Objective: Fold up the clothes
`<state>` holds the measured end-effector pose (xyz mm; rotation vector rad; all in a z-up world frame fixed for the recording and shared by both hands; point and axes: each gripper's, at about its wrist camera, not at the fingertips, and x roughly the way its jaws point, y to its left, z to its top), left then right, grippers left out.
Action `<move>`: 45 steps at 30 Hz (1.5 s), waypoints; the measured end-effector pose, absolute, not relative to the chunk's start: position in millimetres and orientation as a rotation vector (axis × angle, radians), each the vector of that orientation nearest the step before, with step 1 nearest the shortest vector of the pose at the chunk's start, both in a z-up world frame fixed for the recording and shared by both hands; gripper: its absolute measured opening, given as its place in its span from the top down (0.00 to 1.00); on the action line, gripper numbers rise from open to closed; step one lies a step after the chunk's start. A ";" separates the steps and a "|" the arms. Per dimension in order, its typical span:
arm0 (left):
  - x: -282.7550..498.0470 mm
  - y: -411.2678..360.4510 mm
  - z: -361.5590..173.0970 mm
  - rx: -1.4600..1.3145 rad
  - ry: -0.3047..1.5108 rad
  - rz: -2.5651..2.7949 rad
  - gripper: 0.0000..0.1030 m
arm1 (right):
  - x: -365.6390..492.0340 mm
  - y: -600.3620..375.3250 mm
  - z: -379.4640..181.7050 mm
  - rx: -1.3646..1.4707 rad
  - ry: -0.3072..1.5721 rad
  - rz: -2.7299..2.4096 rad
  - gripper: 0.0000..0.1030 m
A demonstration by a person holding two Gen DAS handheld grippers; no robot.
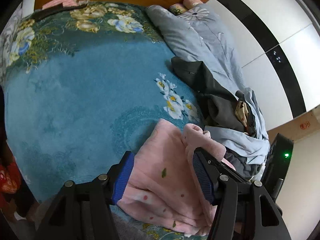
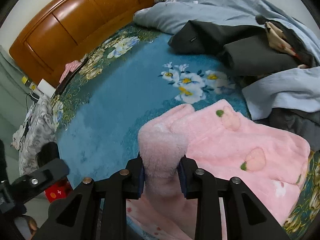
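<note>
A fluffy pink garment (image 1: 168,172) with strawberry patches lies at the near edge of the blue floral blanket (image 1: 84,92). My left gripper (image 1: 163,178) hovers open over it, the blue pads spread to either side of the fabric. In the right wrist view the same pink garment (image 2: 240,140) spreads to the right, and a thick fold of it rises between the fingers. My right gripper (image 2: 162,177) is shut on that pink fold, lifting it slightly off the blanket (image 2: 112,110).
A heap of dark grey clothes (image 2: 230,40) and light blue clothes (image 2: 284,92) lies to the right on the bed, with a grey-blue quilt (image 1: 196,36) behind. A wooden headboard (image 2: 76,18) stands at the far end. The left gripper's body (image 2: 40,176) shows at lower left.
</note>
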<state>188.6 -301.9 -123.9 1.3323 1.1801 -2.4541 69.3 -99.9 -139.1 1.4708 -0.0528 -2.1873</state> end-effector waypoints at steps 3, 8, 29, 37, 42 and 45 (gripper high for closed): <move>180.1 -300.5 -134.0 1.359 1.244 -2.422 0.37 | 74.0 -102.6 -148.6 1.494 -0.007 -2.052 0.63; 165.7 -293.5 -147.5 1.426 1.265 -2.391 0.37 | 77.0 -76.2 -163.9 1.508 -0.216 -1.802 0.48; 137.3 -217.7 -157.3 1.532 0.826 -2.521 0.38 | 52.4 101.4 -153.4 1.473 -0.453 -2.122 0.47; 141.1 -198.6 -155.5 1.553 0.727 -2.586 0.38 | -23.2 -13.7 -165.8 1.642 -0.326 -1.979 0.47; 141.1 -199.5 -160.2 1.559 0.760 -2.601 0.39 | -29.4 -40.0 -175.4 1.737 -0.209 -2.034 0.37; 141.1 -199.8 -162.1 1.574 0.767 -2.596 0.39 | -29.5 -42.1 -186.6 1.810 -0.186 -2.057 0.37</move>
